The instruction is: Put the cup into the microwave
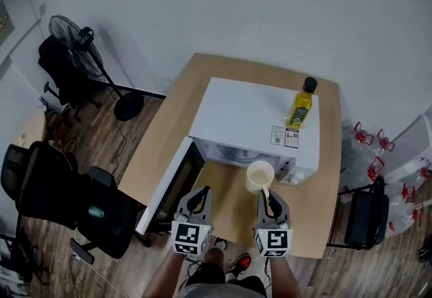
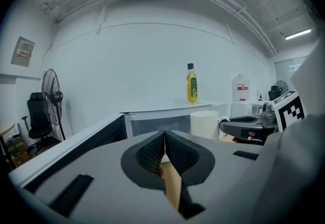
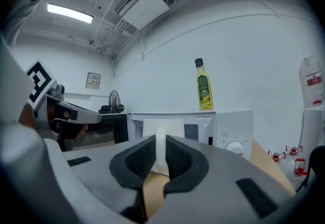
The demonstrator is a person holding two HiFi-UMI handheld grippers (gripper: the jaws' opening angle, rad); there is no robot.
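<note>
Just in front of one white box-shaped microwave [image 1: 260, 121] on tan wooden worktop [image 1: 179, 114], door [image 1: 172, 185] swung open: one cream ceramic cup [image 1: 260, 176], clamped by its handle [image 3: 160, 149] in right gripper [image 1: 266, 196]. Alongside, left gripper [image 1: 202, 194], jaws together, empty. Atop microwave, one yellow black-capped oil bottle [image 1: 301, 106]. Handle pinch and microwave's dial [image 3: 235, 147] plain only in right gripper view.
</note>
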